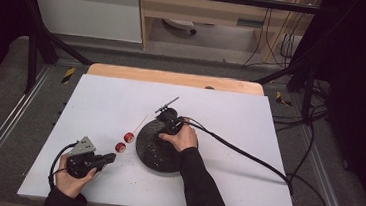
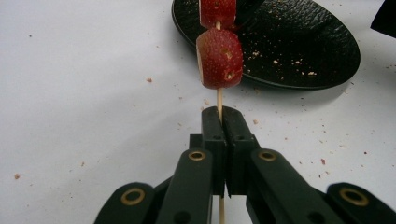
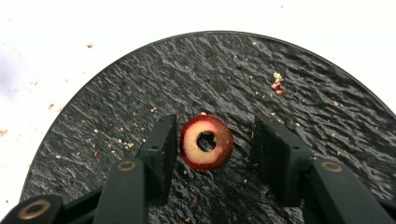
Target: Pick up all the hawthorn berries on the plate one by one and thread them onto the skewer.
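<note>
A thin wooden skewer (image 2: 219, 98) carries two red fruit pieces (image 2: 220, 58) and lies low over the white table. My left gripper (image 2: 222, 114) is shut on its near end, and in the high view this gripper (image 1: 110, 159) sits at the front left with the red pieces (image 1: 124, 142) just beyond it. A black textured plate (image 3: 187, 70) holds one red hollow-cored fruit slice (image 3: 207, 142). My right gripper (image 3: 215, 133) hangs over the plate with the slice between its jaws. One pad is close beside the slice and the other stands clearly apart.
The plate (image 1: 146, 155) lies in the middle of the white board (image 1: 229, 122), with crumbs scattered on it and around it. A black cable (image 1: 246, 156) trails from the right gripper to the right edge. A black frame surrounds the table.
</note>
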A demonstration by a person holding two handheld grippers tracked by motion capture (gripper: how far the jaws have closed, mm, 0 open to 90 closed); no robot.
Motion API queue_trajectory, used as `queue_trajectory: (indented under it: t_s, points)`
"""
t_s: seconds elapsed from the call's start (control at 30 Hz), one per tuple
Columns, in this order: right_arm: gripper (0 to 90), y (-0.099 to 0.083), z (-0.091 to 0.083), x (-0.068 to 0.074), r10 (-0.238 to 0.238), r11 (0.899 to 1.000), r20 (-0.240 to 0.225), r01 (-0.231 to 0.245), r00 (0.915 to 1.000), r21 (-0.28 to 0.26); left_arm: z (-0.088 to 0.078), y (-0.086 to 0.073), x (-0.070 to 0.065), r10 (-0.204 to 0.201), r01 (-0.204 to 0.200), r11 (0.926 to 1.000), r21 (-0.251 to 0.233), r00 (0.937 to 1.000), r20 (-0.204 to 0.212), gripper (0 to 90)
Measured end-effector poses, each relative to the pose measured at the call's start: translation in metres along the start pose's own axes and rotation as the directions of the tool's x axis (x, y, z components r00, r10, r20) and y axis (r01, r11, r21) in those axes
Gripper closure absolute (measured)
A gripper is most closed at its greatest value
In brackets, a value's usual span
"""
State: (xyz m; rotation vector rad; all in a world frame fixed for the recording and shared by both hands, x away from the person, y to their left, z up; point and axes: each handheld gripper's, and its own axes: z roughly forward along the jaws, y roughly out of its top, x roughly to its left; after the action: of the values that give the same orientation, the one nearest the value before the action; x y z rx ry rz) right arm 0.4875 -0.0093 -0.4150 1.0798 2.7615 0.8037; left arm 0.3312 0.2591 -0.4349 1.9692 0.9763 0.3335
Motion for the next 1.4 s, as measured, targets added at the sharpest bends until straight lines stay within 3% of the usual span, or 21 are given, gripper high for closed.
queue_trajectory:
  t_s: [0.43, 0.73, 1.07, 1.1, 1.4]
  points:
    - [61.8, -0.001, 0.003, 0.000, -0.006, 1.000, -0.009, 0.006, 0.9999, 0.010, 0.000, 0.000, 0.000, 0.003, -0.003, 1.0000, 0.002, 1.0000, -0.003, 88.3]
    - [62.5, -0.001, 0.000, 0.000, 0.009, 1.000, -0.013, -0.008, 0.9999, 0.018, 0.001, 0.000, 0.000, 0.005, -0.005, 1.0000, 0.005, 1.0000, -0.004, 88.3]
    - [62.7, 0.000, -0.016, 0.002, 0.052, 0.999, -0.007, -0.052, 0.9986, -0.005, 0.001, 0.000, -0.002, 0.010, -0.010, 0.9999, 0.005, 0.9999, -0.004, 88.3]
    - [62.7, -0.001, -0.019, 0.002, 0.038, 0.999, -0.003, -0.038, 0.9993, -0.006, 0.001, 0.000, -0.003, 0.010, -0.010, 0.9999, 0.005, 0.9999, -0.003, 88.3]
    - [62.7, -0.006, -0.040, 0.005, 0.063, 0.997, -0.006, -0.063, 0.9980, -0.046, 0.002, 0.000, -0.006, 0.019, -0.019, 0.9998, 0.007, 0.9998, 0.000, 88.3]
